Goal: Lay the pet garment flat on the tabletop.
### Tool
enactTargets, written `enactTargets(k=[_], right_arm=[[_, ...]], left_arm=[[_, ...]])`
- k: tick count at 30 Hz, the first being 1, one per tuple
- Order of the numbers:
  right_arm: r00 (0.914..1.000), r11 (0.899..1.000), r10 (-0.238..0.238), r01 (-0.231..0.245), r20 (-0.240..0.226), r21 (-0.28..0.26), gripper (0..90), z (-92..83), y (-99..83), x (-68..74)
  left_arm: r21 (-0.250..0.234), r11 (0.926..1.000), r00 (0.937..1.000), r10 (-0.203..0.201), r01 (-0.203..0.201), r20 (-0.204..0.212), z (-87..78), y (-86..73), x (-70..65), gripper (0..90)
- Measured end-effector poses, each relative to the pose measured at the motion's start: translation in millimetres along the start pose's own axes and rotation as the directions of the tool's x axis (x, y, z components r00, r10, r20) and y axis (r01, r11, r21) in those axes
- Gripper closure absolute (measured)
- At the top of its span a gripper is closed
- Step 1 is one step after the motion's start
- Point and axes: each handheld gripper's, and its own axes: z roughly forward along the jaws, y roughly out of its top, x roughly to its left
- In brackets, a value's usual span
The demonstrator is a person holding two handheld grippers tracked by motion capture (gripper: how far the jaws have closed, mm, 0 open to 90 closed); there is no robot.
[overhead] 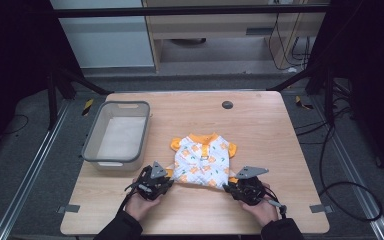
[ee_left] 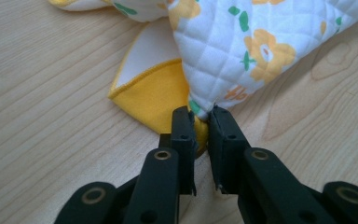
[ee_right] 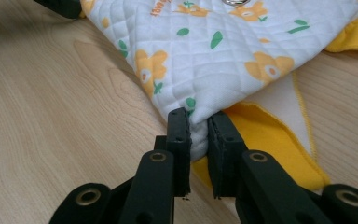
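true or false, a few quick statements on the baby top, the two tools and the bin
1. The left tool is shut on a bottom corner of the baby top. True.
2. The right tool hangs open above the table. False: it pinches the other bottom corner.
3. The baby top lies inside the grey bin. False: it lies on the table, right of the bin.
4. The top's collar is orange and points away from the person. True.
5. The top is plain white. False: it has an orange and green print.
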Motion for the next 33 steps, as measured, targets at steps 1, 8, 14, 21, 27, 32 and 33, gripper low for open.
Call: enactTargets(k=[1,8,14,21,27,32,33], right_arm=[[1.0000,1.000,0.003,-0.003,0.002,0.004,81.1,-0.5,0.8,0.8],[0.9998,0.999,-0.001,0.000,-0.022,-0.042,81.7,-12.5,7.8,2.7],[0.9959,0.991,0.026,-0.037,-0.087,-0.131,81.5,-39.8,18.9,5.5],[0.9922,0.985,0.110,-0.116,-0.059,-0.127,80.7,-23.8,39.9,-16.4],[0.9828,0.979,0.177,-0.171,0.052,-0.114,77.0,18.6,46.0,-43.6],[0.9846,0.985,0.139,-0.126,0.106,-0.120,68.4,27.9,43.6,-43.8],[0.9862,0.986,0.126,-0.113,0.107,-0.126,67.3,26.4,43.4,-43.4]], left_arm=[[-0.003,1.0000,1.0000,-0.004,0.004,0.006,-0.3,-0.1,0.1,82.3],[-0.036,0.9991,0.9971,-0.019,0.021,0.074,-21.5,3.6,-5.1,83.9],[-0.140,0.9899,0.9933,-0.006,0.022,0.115,-61.4,16.8,-12.3,83.9],[-0.125,0.9870,0.9918,-0.090,0.101,0.090,-46.3,35.8,10.2,82.8],[-0.093,0.9838,0.9876,-0.149,0.153,0.051,-9.9,38.0,31.7,80.4],[-0.116,0.9840,0.9907,-0.136,0.136,0.002,-6.4,35.7,29.5,68.1],[-0.116,0.9849,0.9917,-0.129,0.128,0.001,-7.3,35.4,29.8,64.7]])
